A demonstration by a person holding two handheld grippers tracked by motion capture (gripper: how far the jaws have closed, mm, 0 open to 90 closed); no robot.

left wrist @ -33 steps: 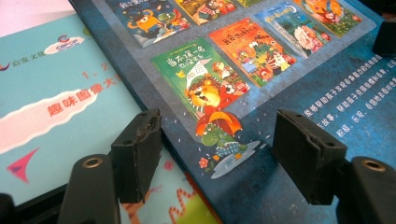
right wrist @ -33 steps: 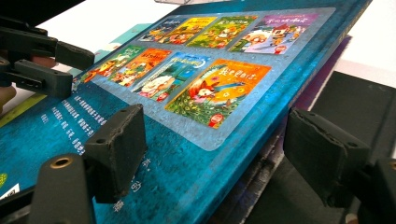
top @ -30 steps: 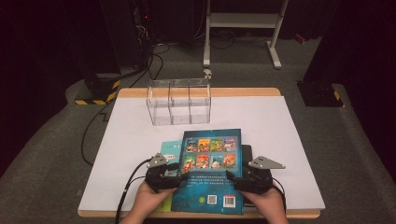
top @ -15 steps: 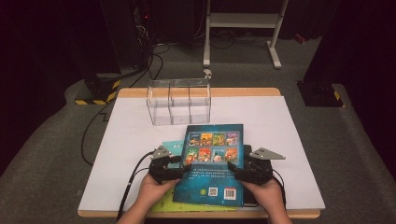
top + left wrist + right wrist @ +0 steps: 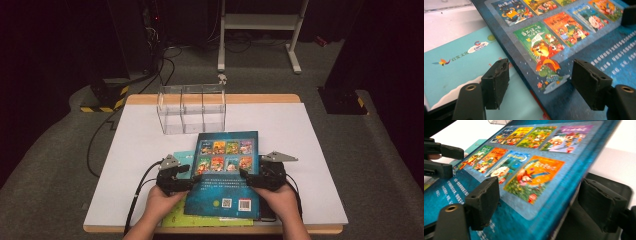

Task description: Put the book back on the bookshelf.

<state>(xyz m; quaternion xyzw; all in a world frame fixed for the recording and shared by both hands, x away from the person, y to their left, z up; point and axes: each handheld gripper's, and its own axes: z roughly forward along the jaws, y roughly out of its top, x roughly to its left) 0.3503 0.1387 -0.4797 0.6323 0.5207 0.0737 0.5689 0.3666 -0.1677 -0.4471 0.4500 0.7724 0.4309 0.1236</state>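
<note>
High view: both tools, left tool (image 5: 192, 181) and right tool (image 5: 246, 177), gape wide astride the blue book's (image 5: 227, 165) edges

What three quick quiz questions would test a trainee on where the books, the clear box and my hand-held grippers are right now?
1. True or false: the dark blue book lies on top of the other books.
2. Which lies under its left edge: A) a light teal book, B) a red folder?
3. Where does the clear divided box stand relative to the blue book?

Key
1. True.
2. A.
3. Beyond it, towards the table's far edge. The left hand-held gripper and right hand-held gripper, both open, straddle the book's side edges.
</note>
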